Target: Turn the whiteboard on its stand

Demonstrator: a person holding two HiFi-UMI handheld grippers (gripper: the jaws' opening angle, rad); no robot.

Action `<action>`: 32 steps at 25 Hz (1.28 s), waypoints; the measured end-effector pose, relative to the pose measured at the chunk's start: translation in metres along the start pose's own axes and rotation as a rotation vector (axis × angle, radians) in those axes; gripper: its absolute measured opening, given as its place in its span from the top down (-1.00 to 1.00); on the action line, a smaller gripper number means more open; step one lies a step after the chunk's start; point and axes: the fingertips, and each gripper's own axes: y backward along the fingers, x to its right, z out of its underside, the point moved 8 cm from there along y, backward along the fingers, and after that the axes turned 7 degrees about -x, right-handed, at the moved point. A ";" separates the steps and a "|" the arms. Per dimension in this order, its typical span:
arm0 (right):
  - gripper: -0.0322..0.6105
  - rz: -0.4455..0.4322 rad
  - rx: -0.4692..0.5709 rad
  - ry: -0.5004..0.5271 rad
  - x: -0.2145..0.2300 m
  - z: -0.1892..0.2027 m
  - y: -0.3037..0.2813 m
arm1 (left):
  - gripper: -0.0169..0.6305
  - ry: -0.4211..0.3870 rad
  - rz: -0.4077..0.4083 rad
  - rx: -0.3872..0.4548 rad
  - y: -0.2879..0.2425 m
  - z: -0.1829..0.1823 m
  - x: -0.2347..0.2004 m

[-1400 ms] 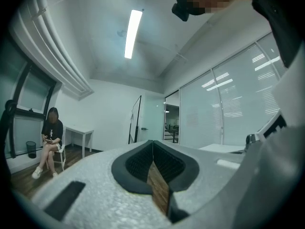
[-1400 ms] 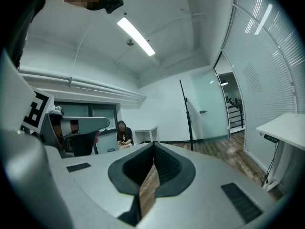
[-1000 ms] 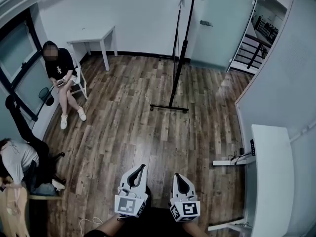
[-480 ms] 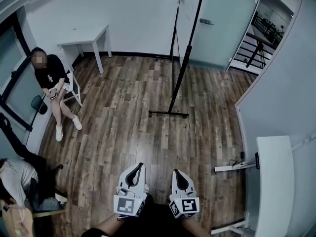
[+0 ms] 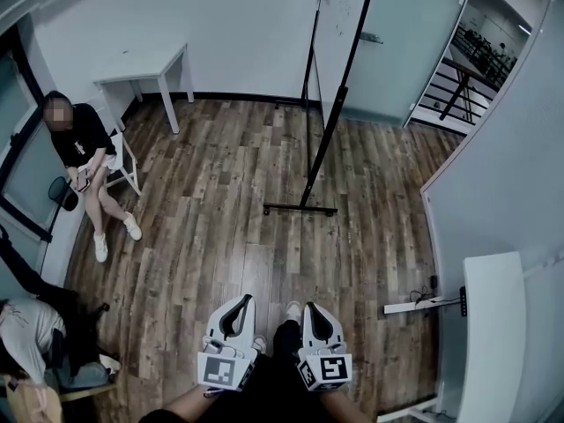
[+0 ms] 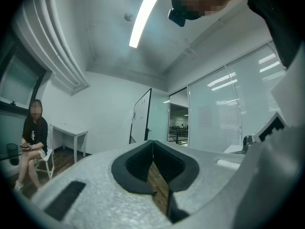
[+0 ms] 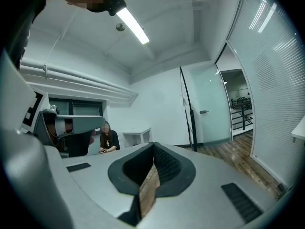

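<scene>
left gripper (image 5: 238, 303): pressed together, empty
right gripper (image 5: 315, 308): ditto
whiteboard (image 5: 339, 16): sat well ahead of both; probably needed walking up first, then nudging one edge

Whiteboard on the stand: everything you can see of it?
The whiteboard is seen nearly edge-on: a white panel with faint marks near its top, in a thin black frame. Black uprights run down to a black foot bar flat on the wood floor. It stands upright near the door. Only the floor touches it.
</scene>
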 end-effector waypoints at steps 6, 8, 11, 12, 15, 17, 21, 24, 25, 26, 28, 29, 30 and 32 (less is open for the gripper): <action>0.86 0.004 0.011 -0.002 0.026 -0.005 -0.051 | 0.90 -0.019 0.024 -0.006 -0.055 0.004 -0.015; 0.86 0.003 0.011 -0.003 0.039 -0.007 -0.069 | 0.90 -0.018 0.017 -0.010 -0.075 0.002 -0.019; 0.86 -0.003 0.010 -0.016 0.058 -0.014 -0.097 | 0.90 -0.032 0.023 -0.019 -0.107 0.000 -0.027; 0.86 -0.002 0.008 -0.017 0.065 -0.018 -0.109 | 0.90 -0.034 0.028 -0.025 -0.120 0.000 -0.029; 0.86 0.009 -0.006 -0.022 0.088 -0.031 -0.145 | 0.90 -0.040 0.026 -0.030 -0.161 -0.006 -0.038; 0.86 0.017 -0.014 -0.022 0.101 -0.040 -0.165 | 0.90 -0.042 0.024 -0.031 -0.186 -0.012 -0.044; 0.86 0.018 -0.027 -0.005 0.129 -0.057 -0.205 | 0.90 -0.038 0.030 -0.034 -0.231 -0.025 -0.051; 0.86 0.020 -0.030 -0.002 0.149 -0.074 -0.236 | 0.90 -0.034 0.031 -0.036 -0.266 -0.035 -0.056; 0.86 0.021 -0.030 -0.002 0.155 -0.079 -0.246 | 0.90 -0.033 0.031 -0.039 -0.277 -0.038 -0.058; 0.86 0.023 -0.030 -0.002 0.161 -0.084 -0.255 | 0.90 -0.032 0.031 -0.041 -0.287 -0.040 -0.060; 0.86 0.025 -0.034 0.002 0.172 -0.093 -0.273 | 0.90 -0.029 0.030 -0.040 -0.308 -0.045 -0.064; 0.86 0.025 -0.037 0.005 0.178 -0.097 -0.282 | 0.90 -0.029 0.029 -0.038 -0.319 -0.048 -0.066; 0.86 0.023 -0.040 0.008 0.185 -0.101 -0.290 | 0.90 -0.029 0.028 -0.039 -0.329 -0.050 -0.067; 0.86 0.016 -0.042 0.015 0.198 -0.105 -0.306 | 0.90 -0.028 0.024 -0.044 -0.349 -0.052 -0.068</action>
